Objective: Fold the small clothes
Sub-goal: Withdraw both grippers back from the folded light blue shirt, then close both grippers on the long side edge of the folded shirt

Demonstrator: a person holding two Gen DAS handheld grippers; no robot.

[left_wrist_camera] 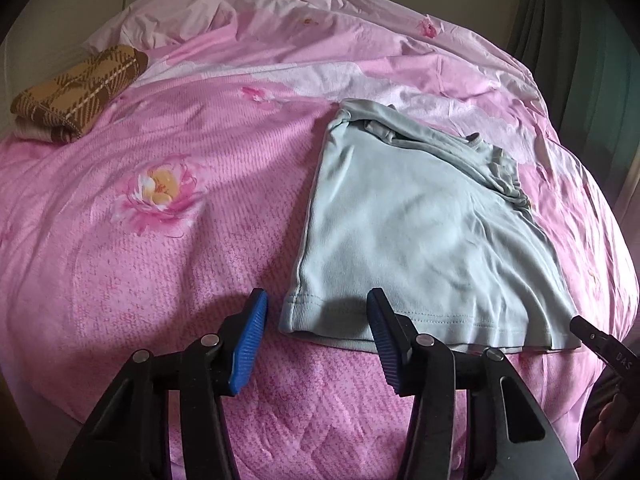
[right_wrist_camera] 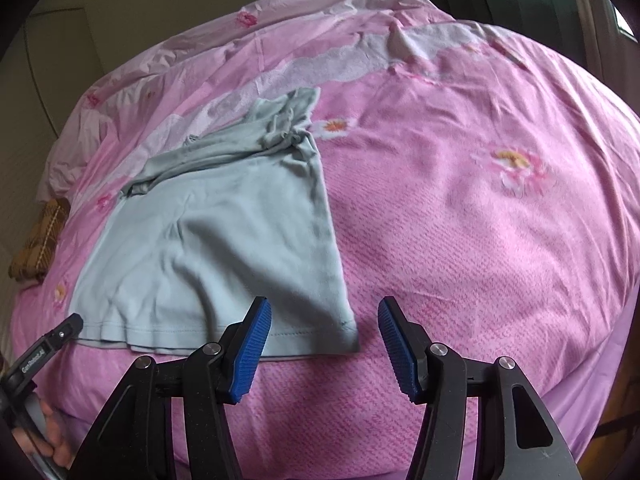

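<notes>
A pale blue-grey small shirt (left_wrist_camera: 424,232) lies flat on the pink bed, its hem toward me and its sleeves bunched at the far end. My left gripper (left_wrist_camera: 316,336) is open and empty, straddling the shirt's near left hem corner just above it. In the right wrist view the same shirt (right_wrist_camera: 224,240) lies left of centre. My right gripper (right_wrist_camera: 324,344) is open and empty, straddling the shirt's near right hem corner. The right gripper's tip shows at the left wrist view's right edge (left_wrist_camera: 596,340), and the left gripper's tip at the right wrist view's left edge (right_wrist_camera: 52,344).
A folded brown plaid garment (left_wrist_camera: 80,92) lies at the bed's far left edge, also seen in the right wrist view (right_wrist_camera: 40,240). A pink floral bedspread (left_wrist_camera: 160,240) covers the bed, rumpled at the far end. Dark curtains (left_wrist_camera: 580,40) hang at the far right.
</notes>
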